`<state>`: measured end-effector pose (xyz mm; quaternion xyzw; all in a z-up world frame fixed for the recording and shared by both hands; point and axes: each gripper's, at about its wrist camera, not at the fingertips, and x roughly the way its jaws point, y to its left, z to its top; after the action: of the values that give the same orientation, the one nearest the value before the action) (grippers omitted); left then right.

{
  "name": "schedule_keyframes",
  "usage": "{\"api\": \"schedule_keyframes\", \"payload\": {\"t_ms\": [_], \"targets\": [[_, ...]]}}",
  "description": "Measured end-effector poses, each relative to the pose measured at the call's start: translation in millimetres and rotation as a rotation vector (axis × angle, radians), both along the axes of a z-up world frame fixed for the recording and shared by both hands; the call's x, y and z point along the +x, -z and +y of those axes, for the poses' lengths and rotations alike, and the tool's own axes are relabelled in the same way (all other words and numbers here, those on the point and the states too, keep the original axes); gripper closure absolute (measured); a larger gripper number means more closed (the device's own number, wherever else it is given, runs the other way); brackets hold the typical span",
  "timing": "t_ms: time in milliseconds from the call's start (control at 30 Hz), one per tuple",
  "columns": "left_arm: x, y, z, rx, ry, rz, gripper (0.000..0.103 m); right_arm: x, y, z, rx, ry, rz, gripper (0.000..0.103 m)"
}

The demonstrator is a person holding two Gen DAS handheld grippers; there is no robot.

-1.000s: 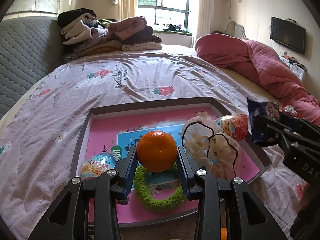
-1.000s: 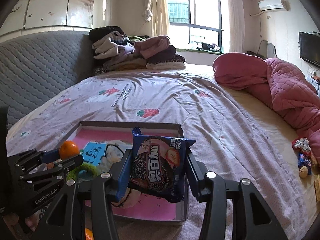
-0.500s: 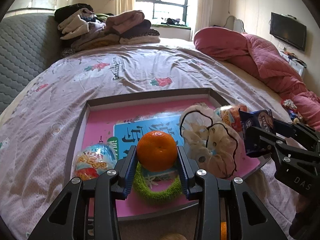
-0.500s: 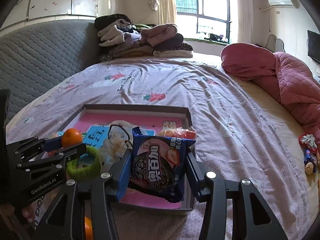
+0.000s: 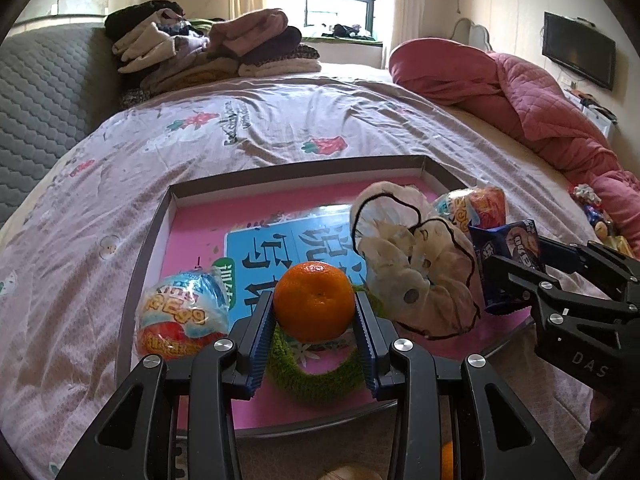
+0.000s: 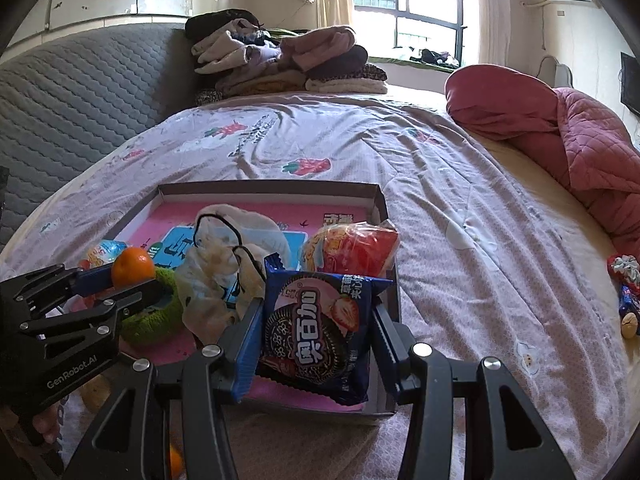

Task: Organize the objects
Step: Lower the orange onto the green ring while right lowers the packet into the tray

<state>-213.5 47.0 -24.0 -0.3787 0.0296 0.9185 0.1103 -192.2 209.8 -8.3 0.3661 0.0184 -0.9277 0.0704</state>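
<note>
A shallow pink-bottomed tray (image 5: 280, 172) (image 6: 280, 190) lies on the bed. My left gripper (image 5: 315, 322) is shut on an orange (image 5: 315, 301) (image 6: 133, 266) and holds it over the tray's near side, above a green fuzzy ring (image 5: 316, 384) (image 6: 152, 320). My right gripper (image 6: 316, 344) is shut on a blue cookie packet (image 6: 316, 328) (image 5: 508, 256) over the tray's near right corner. In the tray lie a white scrunchie (image 5: 412, 272) (image 6: 224, 264), a blue-and-red wrapped egg (image 5: 180, 316) and a red wrapped egg (image 6: 348, 250) (image 5: 472, 208).
The bed has a lilac printed sheet (image 5: 260, 128). Folded clothes (image 5: 208, 52) are stacked at the headboard. A pink quilt (image 5: 520, 96) lies along the right side. Small loose items (image 6: 628, 292) lie on the sheet at the far right.
Both grippers have moved forward over the tray, so its contents look nearer. Each keeps its hold, the left on the orange and the right on the packet.
</note>
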Motion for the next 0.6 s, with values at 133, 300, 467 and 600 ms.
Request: {"api": "schedule_keyframes", "payload": {"t_ms": [133,300,467,600], "targets": [[-0.8,1.8,0.7,-0.006,0.001,-0.005,0.064,-2.2,4.8,-1.1,0.005,-0.004,-0.012,0.053],[-0.6,2.5,1.2,-0.008,0.004,-0.008,0.064,-5.8,10.4,-0.4,0.004,0.000,-0.026,0.053],[0.1,3.3,1.0,-0.005,0.005,-0.011,0.064,-7.1,11.4,1.5,-0.009,0.001,-0.028,0.053],[-0.6,5.9,1.8,-0.006,0.007,-0.022,0.064,-9.3,12.4,2.9,-0.023,0.003,-0.033,0.053]]}}
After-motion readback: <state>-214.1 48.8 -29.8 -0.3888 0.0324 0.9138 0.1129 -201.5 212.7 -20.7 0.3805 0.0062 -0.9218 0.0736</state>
